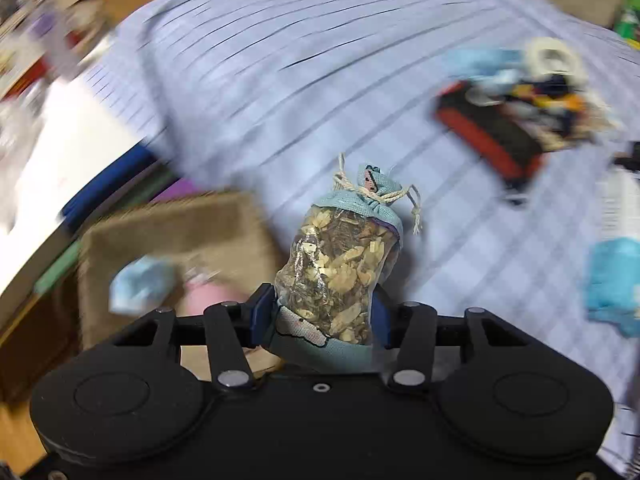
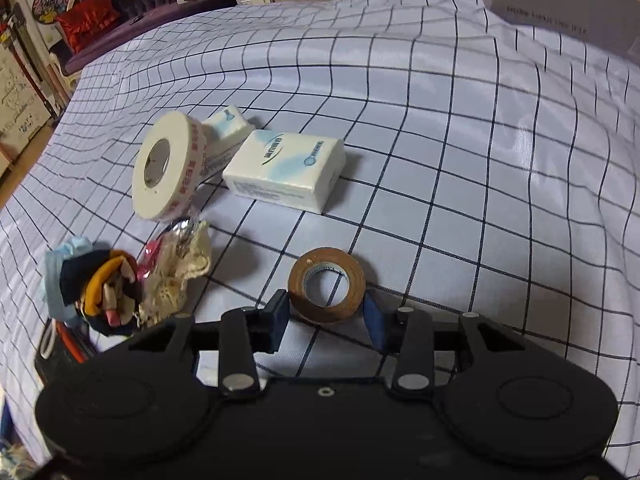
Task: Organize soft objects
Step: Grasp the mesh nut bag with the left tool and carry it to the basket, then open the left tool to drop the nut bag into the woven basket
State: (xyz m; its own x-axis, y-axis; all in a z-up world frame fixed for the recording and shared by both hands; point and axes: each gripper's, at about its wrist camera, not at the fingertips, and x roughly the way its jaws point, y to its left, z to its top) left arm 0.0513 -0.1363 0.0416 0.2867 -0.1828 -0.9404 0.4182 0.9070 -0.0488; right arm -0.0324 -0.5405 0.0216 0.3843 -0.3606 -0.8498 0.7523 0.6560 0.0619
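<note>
The sachet (image 1: 340,264) of dried petals is clamped in the left gripper (image 1: 320,316) jaws, carried above the checked table (image 1: 320,80) beside a brown box (image 1: 180,232); dropping it inside looks next. The right gripper (image 2: 326,320) jaws grip a brown tape roll (image 2: 327,285).

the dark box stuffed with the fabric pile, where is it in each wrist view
Left wrist: the dark box with the orange-red rim sits upper right, blurred, with the fabric pile heaped on it.
Right wrist: the same box is at the lower left edge, mostly hidden behind the right gripper; the pile shows above it.
Shared landmark: the checked cloth under everything.
</note>
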